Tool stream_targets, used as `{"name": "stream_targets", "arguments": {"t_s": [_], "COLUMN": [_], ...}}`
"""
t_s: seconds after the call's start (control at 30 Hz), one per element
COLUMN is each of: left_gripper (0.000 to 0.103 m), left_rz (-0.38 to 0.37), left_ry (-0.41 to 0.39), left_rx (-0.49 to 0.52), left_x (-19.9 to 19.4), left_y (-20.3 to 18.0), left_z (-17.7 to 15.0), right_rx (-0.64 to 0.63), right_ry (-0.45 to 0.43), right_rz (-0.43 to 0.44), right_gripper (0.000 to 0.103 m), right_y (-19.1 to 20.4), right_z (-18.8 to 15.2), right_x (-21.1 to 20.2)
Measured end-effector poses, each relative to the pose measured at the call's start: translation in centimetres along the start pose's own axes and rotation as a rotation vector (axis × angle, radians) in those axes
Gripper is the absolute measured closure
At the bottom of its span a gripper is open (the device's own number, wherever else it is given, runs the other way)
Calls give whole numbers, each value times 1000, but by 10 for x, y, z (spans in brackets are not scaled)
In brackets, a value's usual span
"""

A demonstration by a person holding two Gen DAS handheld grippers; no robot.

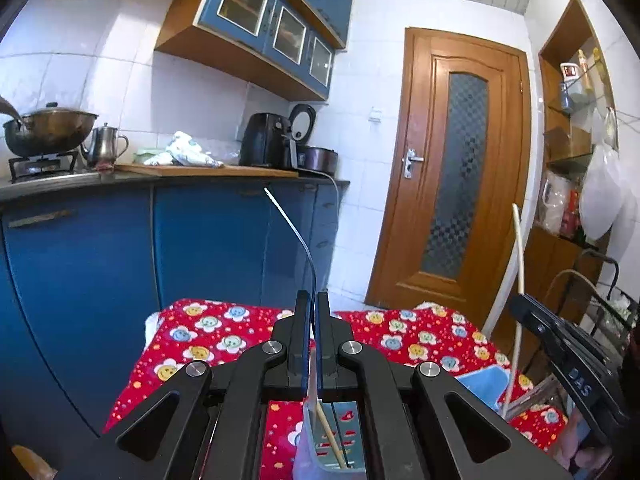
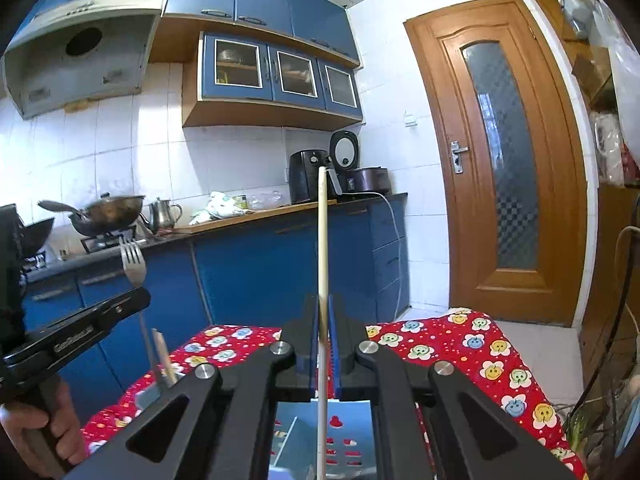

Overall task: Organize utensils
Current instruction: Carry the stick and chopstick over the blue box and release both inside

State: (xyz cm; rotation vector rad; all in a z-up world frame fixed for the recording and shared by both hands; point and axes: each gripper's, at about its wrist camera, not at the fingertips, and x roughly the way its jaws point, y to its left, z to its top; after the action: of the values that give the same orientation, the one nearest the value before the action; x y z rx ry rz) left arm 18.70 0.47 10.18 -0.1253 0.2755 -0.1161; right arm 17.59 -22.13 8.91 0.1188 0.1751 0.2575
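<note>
The left hand-held gripper (image 1: 312,312) is clenched on a fork (image 2: 134,264); the right hand-held gripper (image 2: 324,320) pinches a chopstick (image 2: 322,240) upright. Both hang over the blue utensil holder (image 2: 320,432) on the cloth-covered tabletop (image 1: 420,340). Either thin handle could pivot and miss its slot.
</note>
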Motion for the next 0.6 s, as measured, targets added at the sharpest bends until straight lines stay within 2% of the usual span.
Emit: {"name": "stream_targets", "arguments": {"t_s": [0.13, 0.37, 0.6], "left_gripper": [101, 101, 100], "left_rz": [-11, -26, -44], "left_ry": [17, 21, 35], "left_rx": [4, 4, 27], "left_x": [4, 1, -3], "left_y": [1, 1, -3], "left_z": [-9, -12, -12], "right_rx": [-74, -71, -59], "right_ry": [-24, -26, 56], "right_rz": [-47, -7, 30], "right_gripper": [96, 97, 96], "right_y": [7, 10, 15], "right_z": [-7, -4, -4], "right_x": [5, 3, 10]}}
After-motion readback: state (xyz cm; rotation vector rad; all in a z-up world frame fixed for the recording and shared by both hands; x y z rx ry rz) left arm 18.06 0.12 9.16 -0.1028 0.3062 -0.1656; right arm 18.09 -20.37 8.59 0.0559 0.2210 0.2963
